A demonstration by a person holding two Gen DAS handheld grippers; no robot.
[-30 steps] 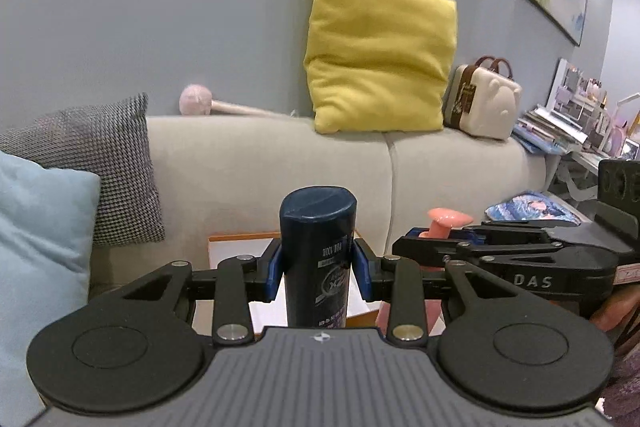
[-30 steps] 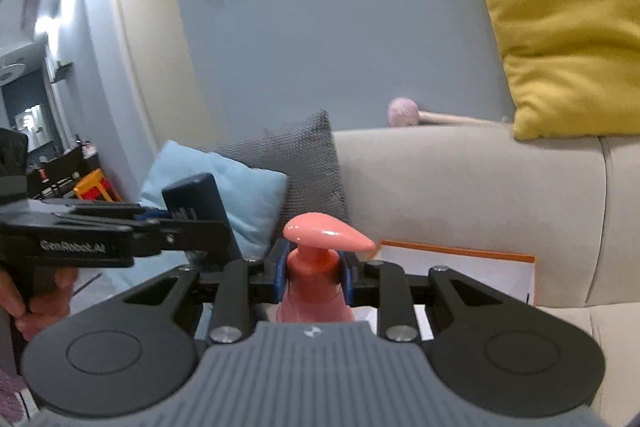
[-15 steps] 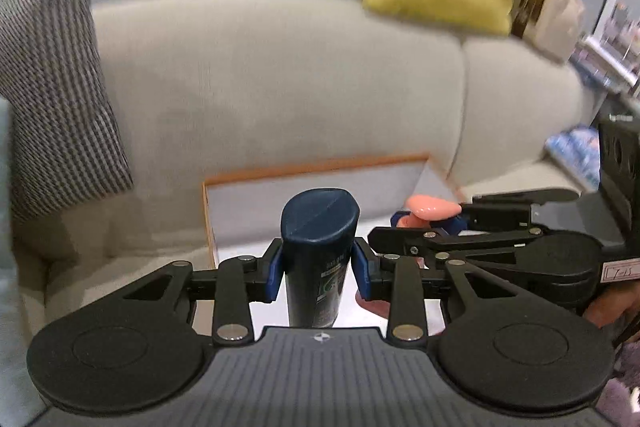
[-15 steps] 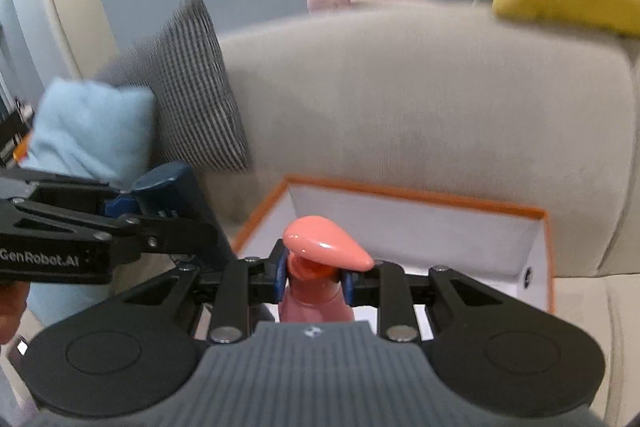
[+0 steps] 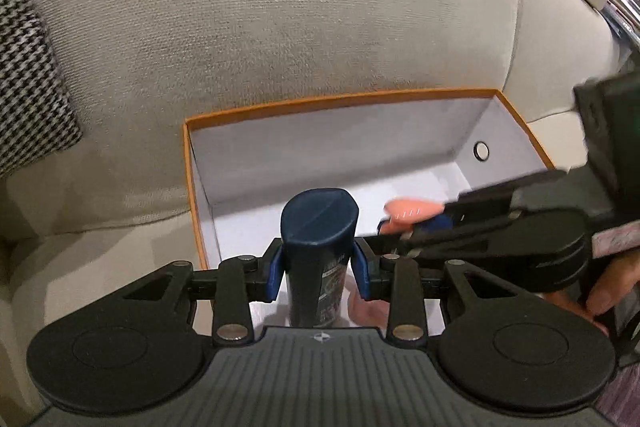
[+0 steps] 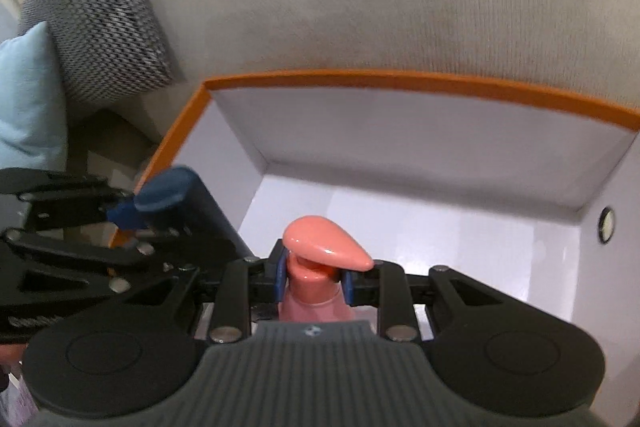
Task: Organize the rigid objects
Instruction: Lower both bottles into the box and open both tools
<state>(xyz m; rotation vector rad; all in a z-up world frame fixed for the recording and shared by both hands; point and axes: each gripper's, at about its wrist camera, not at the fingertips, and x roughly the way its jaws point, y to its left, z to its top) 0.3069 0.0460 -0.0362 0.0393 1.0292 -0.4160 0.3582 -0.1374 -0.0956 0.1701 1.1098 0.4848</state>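
Left gripper (image 5: 319,275) clamped on dark blue bottle (image 5: 318,247), right gripper (image 6: 315,281) clamped on pink pump bottle (image 6: 316,291)

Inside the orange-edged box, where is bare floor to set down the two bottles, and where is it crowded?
The box floor shows bare along the back wall and toward the right wall with the round hole. The near left corner is crowded: the left hand-held gripper with the dark blue bottle sits close beside the right hand-held gripper with the pink pump bottle.
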